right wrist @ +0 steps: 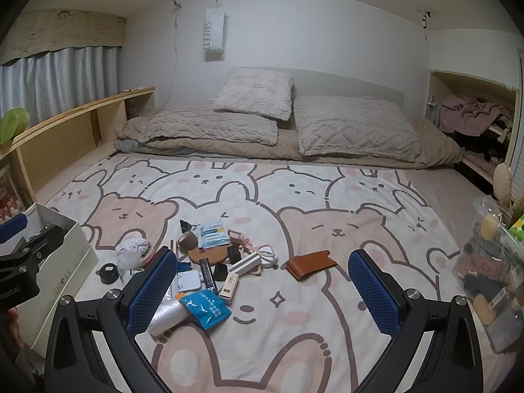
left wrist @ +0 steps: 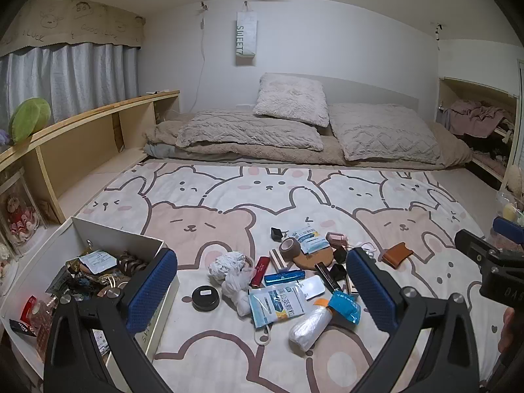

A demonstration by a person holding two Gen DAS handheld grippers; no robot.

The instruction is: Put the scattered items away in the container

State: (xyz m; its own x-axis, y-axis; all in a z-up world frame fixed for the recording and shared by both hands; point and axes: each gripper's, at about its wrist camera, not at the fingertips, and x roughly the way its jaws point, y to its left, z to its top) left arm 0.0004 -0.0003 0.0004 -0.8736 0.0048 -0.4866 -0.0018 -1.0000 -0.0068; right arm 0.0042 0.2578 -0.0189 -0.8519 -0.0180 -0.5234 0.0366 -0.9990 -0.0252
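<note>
Left wrist view: left tongs gape wide, empty, above scattered items on the bed; the container, a white box, stands left of them. Wall bag reads "SWEET7".

Right wrist view: right tongs wide apart, empty; brown wallet right of the pile; box lettering unclear.

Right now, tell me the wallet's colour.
The wallet is tan-brown leather, clearest in the right wrist view.
</note>
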